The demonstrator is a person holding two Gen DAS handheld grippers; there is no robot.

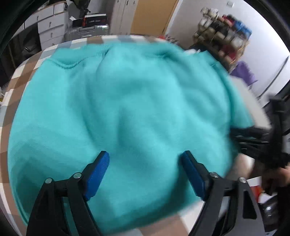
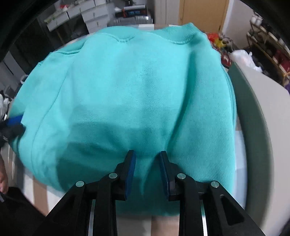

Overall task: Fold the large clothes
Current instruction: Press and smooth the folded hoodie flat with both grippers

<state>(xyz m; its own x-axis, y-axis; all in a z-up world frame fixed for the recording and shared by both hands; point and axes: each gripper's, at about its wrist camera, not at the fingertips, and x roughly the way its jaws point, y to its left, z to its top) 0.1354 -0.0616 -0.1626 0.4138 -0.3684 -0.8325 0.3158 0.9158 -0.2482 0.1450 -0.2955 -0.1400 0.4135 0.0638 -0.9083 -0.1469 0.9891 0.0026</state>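
Note:
A turquoise sweatshirt (image 1: 126, 109) lies folded on a checked tablecloth (image 1: 23, 72), its ribbed hem at the far side. My left gripper (image 1: 145, 154) hovers over its near part, open wide, with nothing pressed between the blue pads. The right gripper (image 1: 253, 138) shows as a dark blur at the garment's right edge. In the right wrist view the sweatshirt (image 2: 136, 90) fills the frame. My right gripper (image 2: 146, 156) stands narrow there, its pads pinching a raised crease of the cloth near the front edge. One blue fingertip (image 2: 13, 121) of the left gripper shows at the far left.
Behind the table stand white drawers (image 1: 49, 27), a silver suitcase (image 1: 87, 30), a wooden door (image 1: 154, 16) and a shelf of jars (image 1: 223, 36). A pale grey surface (image 2: 257, 112) borders the garment on the right. A hand (image 2: 3, 177) shows at the left edge.

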